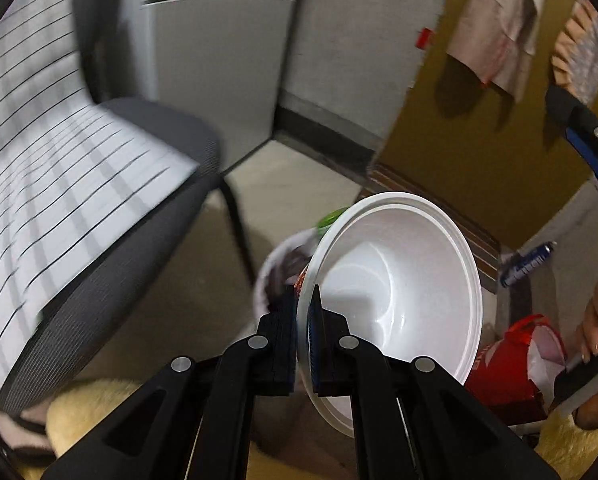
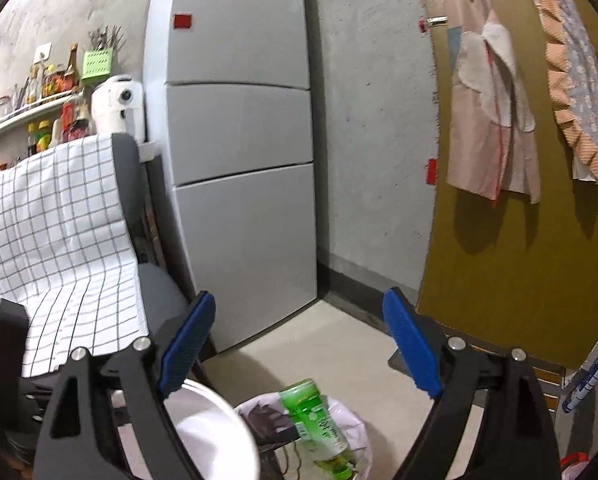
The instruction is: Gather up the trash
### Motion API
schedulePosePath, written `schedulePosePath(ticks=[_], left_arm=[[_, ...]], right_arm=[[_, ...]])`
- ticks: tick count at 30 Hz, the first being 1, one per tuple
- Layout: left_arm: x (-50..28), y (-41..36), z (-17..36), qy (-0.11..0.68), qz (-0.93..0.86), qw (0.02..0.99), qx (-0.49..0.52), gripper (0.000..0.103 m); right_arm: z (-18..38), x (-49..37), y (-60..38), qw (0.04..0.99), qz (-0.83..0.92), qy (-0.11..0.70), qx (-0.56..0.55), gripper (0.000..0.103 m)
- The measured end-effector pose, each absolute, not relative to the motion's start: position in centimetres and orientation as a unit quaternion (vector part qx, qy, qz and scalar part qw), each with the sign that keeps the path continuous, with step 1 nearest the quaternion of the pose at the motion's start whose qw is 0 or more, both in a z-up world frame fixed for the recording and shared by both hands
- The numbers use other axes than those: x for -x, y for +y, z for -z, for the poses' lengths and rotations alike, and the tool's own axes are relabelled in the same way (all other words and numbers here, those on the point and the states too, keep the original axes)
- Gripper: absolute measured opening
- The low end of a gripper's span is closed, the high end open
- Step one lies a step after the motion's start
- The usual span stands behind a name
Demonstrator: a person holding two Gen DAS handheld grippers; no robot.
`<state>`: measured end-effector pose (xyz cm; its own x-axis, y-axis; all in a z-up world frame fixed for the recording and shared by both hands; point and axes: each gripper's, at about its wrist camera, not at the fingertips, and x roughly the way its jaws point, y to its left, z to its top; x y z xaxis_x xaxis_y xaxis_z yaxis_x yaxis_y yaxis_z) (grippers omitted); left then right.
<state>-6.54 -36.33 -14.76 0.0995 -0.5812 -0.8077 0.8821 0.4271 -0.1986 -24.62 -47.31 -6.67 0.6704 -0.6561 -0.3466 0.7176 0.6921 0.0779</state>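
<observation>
Left wrist view: the left gripper (image 1: 303, 320) is clamped on the rim of a white bowl (image 1: 395, 280), one finger inside the wall and one outside, the bowl tipped on edge over a bin lined with a white bag (image 1: 273, 268) on the floor
Right wrist view: the right gripper (image 2: 295, 348) stands wide apart with nothing between its blue pads (image 2: 189, 340); a green bottle (image 2: 317, 420) lies in the bag-lined bin (image 2: 351, 420) just below it, so it looks already dropped
Step in hand: judged as carrying the bowl to the bin mouth and letting it go
Doing it well: bring the bowl fully over the opening before parting the fingers, since it is about as broad as the bin and may catch on the bottle or the rim and slide to the floor; keep the free gripper clear of the drop
Only the left view shows: a red bag (image 1: 515, 364) and a blue can (image 1: 527, 264) by the right edge, likely more trash, plus the person's hand (image 1: 597, 312)
Only the right view shows: the fridge (image 2: 239, 128), the shelf of bottles (image 2: 39, 104), and the checked cloth (image 2: 59, 240) over the chair seen sharply
</observation>
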Motion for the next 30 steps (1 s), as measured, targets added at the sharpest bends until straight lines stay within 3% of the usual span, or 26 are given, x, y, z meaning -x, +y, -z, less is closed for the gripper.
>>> schedulePosePath(ticks=[1,2,3,5,13,16,20,25,30], left_arm=[[6.8,-37.3,15.0,0.442,0.519,0.711,-0.173,0.009],[6.9,-38.1,15.3,0.444,0.531,0.700,-0.175,0.017],[7.0,-39.1,15.8,0.449,0.539,0.689,-0.183,0.039],[6.9,-39.7,16.4,0.446,0.531,0.695,-0.188,0.059],[4.2,-34.6,14.0,0.406,0.493,0.755,-0.149,0.062],[3.3,-31.8,12.5,0.381,0.460,0.788,-0.146,0.067],[2.4,-27.0,10.2,0.355,0.412,0.829,-0.128,0.088],[1.3,-21.7,7.9,0.355,0.364,0.854,-0.112,0.092],[0.9,-17.4,6.6,0.371,0.349,0.855,-0.097,0.096]], right_arm=[[6.6,24.9,-47.5,0.907,0.382,0.144,-0.107,0.085],[6.5,25.2,-47.7,0.906,0.385,0.142,-0.109,0.085],[6.4,25.6,-48.0,0.904,0.389,0.139,-0.113,0.085],[6.5,25.8,-48.3,0.902,0.390,0.140,-0.121,0.086],[6.6,24.2,-46.5,0.912,0.363,0.155,-0.112,0.086],[6.4,22.9,-44.7,0.919,0.341,0.166,-0.108,0.086],[6.4,20.9,-41.9,0.925,0.306,0.196,-0.109,0.088],[6.5,18.4,-38.7,0.926,0.268,0.244,-0.108,0.096],[5.3,16.9,-35.6,0.925,0.240,0.278,-0.098,0.097]])
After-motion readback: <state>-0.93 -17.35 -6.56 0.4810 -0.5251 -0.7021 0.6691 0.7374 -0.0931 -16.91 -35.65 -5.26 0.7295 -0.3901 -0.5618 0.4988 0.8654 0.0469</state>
